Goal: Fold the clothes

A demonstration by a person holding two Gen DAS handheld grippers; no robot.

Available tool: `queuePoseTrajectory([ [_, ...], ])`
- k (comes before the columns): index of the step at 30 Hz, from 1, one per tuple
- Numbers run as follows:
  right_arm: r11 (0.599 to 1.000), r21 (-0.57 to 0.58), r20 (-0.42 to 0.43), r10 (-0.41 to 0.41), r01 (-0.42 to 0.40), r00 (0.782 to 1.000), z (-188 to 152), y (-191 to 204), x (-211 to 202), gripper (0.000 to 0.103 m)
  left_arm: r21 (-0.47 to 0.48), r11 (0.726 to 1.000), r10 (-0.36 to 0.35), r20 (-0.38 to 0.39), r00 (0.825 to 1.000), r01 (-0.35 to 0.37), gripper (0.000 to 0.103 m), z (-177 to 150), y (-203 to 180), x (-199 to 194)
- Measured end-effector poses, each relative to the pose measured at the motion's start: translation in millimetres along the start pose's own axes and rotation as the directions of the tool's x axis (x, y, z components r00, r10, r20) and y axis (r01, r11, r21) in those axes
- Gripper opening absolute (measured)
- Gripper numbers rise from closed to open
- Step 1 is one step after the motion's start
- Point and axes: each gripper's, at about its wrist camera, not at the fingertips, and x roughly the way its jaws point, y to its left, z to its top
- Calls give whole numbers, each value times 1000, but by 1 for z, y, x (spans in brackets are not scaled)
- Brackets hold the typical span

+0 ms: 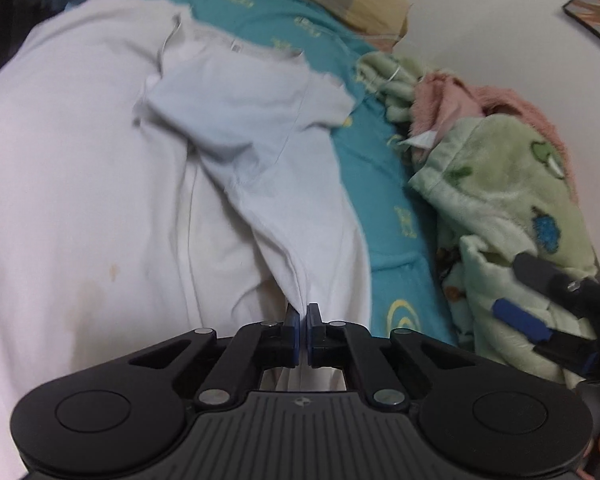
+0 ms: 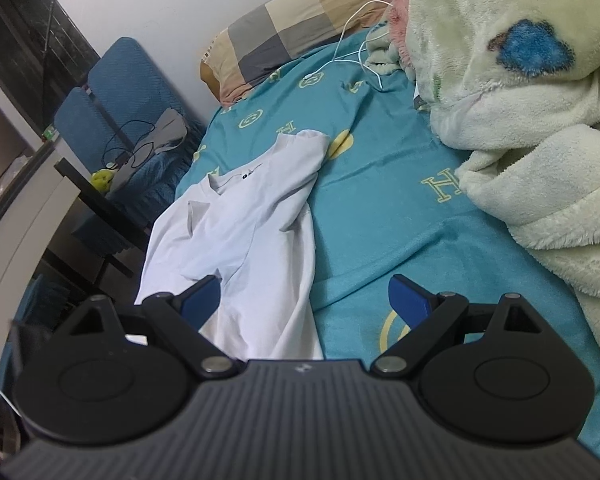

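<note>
A white T-shirt point(image 1: 140, 180) lies spread on a teal bedsheet point(image 1: 384, 208), collar at the far end. My left gripper point(image 1: 302, 314) is shut on a pinched fold of the shirt's near hem, and the cloth draws up into a ridge toward its blue pads. The right wrist view shows the same T-shirt point(image 2: 252, 220), one sleeve folded inward. My right gripper point(image 2: 304, 292) stands open above the shirt's right edge and the sheet point(image 2: 380, 220), nothing between its fingers. That right gripper point(image 1: 516, 288) also shows at the right of the left wrist view, over the blanket.
A heaped green fleece blanket point(image 2: 520, 140) with a pink towel point(image 1: 460, 92) fills the bed's right side. A checked pillow point(image 2: 292, 28) and a white cable point(image 2: 356, 52) lie at the head. Blue chairs point(image 2: 128, 92) and a dark table point(image 2: 92, 196) stand left of the bed.
</note>
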Motion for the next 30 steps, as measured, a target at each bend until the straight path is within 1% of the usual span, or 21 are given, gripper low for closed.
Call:
queuePoseTrajectory([
  [1,1000,-2,1,-2,2,1000,0,0,0,92,16,1000,5,14,1000,-5,3,4,-3,-5],
  [2,1000,-4,3,-5,5,1000,0,0,0,92,36,999,25,28,999,-26,3,9,-5,-11],
  [4,1000,-3,5,-10,10,1000,0,0,-1,92,69,993,95,55,994,-99,3,16,-8,-16],
  [6,1000,-3,4,-14,14,1000,0,0,0,92,80,982,165,59,985,-169,3,20,-3,-13],
  [7,1000,-3,4,-15,15,1000,0,0,0,92,97,972,210,53,976,-214,3,21,0,-8],
  [9,1000,-4,3,-19,19,1000,-1,0,0,92,146,943,295,57,954,-300,3,17,6,5],
  [11,1000,-5,0,-22,22,1000,-2,0,0,92,182,923,331,68,941,-338,4,11,15,11],
  [13,1000,-7,0,-22,22,1000,-2,0,0,92,173,926,326,80,942,-335,4,7,20,12],
  [16,1000,-10,-1,-24,24,1000,-2,0,0,92,161,932,313,91,945,-324,6,3,20,2],
  [20,1000,-16,-2,-24,24,1000,-3,1,0,92,154,938,298,92,950,-310,19,-3,19,-24],
  [22,999,-28,0,-24,24,1000,-5,4,-1,92,142,945,280,109,954,-293,23,-9,17,-45],
  [24,999,-47,3,-24,24,1000,-7,8,-2,92,142,946,273,135,953,-291,37,-16,10,-69],
  [25,998,-59,3,-23,24,1000,-8,10,-2,92,146,945,272,150,950,-294,40,-20,6,-81],
  [27,996,-86,7,-17,17,1000,-11,16,-5,92,163,936,280,191,941,-312,54,-27,-5,-105],
  [28,995,-99,10,-11,12,1000,-13,19,-6,92,171,931,284,211,935,-321,58,-31,-10,-116],
  [30,992,-126,25,10,-7,1000,-16,26,-11,92,191,916,298,261,918,-352,79,-39,-20,-138],
])
